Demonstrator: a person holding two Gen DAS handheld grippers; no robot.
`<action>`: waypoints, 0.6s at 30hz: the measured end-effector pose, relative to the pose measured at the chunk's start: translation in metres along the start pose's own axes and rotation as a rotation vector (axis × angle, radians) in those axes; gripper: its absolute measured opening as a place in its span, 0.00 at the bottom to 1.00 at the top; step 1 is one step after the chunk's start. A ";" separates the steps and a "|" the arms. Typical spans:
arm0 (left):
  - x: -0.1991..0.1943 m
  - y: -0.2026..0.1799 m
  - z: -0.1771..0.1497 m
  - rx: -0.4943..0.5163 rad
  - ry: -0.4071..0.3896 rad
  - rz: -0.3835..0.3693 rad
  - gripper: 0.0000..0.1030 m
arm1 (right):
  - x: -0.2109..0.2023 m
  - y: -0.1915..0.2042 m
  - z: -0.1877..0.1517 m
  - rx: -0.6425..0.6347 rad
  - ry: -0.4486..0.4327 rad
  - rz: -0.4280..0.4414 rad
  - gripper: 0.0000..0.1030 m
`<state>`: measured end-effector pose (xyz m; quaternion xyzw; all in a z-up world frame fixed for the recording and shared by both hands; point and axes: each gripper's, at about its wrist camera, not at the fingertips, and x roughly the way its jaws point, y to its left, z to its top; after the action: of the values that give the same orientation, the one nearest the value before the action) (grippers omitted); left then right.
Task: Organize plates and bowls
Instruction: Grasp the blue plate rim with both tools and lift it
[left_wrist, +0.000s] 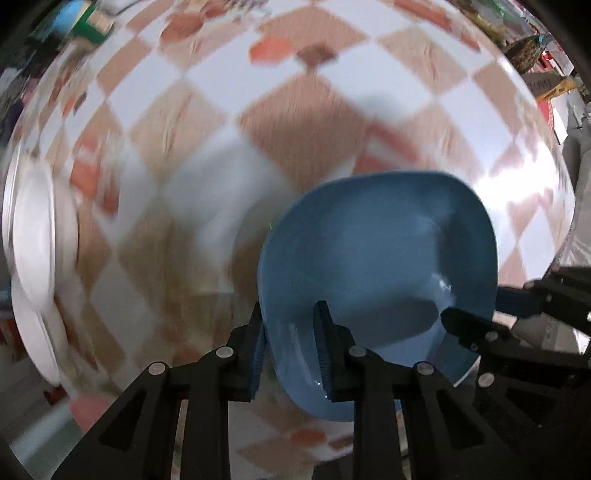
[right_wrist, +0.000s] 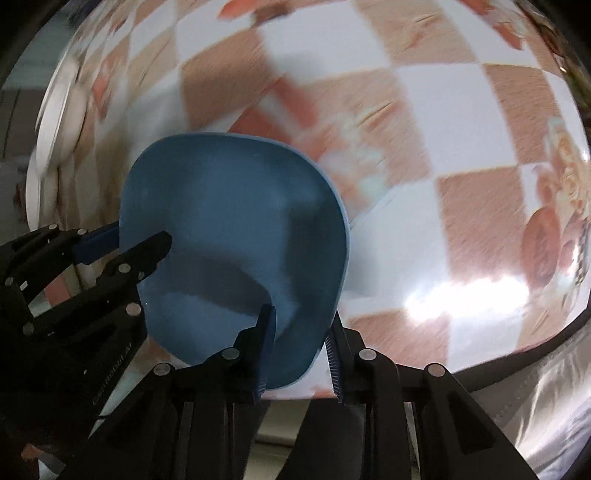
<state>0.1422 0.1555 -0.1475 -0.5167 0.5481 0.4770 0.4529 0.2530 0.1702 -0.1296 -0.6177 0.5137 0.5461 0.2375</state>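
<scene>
1. The left hand-held gripper (left_wrist: 291, 343) is clamped on the near-left rim of the blue bowl (left_wrist: 376, 273).
2. The right hand-held gripper (right_wrist: 301, 345) pinches the bowl's near-right rim.
3. The bowl hangs tilted above the checked surface (left_wrist: 295, 125).
4. White plates (left_wrist: 35, 236) sit stacked at the far left edge.

A blue bowl (left_wrist: 380, 258), white plates (left_wrist: 33, 236) and a brown-and-white checked tablecloth (left_wrist: 303, 125) are seen.

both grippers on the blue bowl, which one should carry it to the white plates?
Probably left. The white plates lie on its side, and the left gripper already clamps the blue bowl rim, as does the right gripper.
</scene>
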 end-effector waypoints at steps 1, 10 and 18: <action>0.001 0.000 -0.007 -0.006 0.009 0.002 0.26 | 0.002 0.007 -0.001 -0.016 0.015 0.003 0.29; -0.010 0.004 -0.036 -0.082 0.032 -0.029 0.27 | -0.013 0.050 0.016 -0.098 0.048 0.006 0.29; -0.034 0.030 -0.052 -0.164 -0.027 -0.056 0.27 | -0.047 0.089 0.035 -0.152 0.022 -0.005 0.29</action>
<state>0.1140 0.1091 -0.1047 -0.5607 0.4862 0.5146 0.4295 0.1636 0.1859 -0.0731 -0.6412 0.4718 0.5760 0.1857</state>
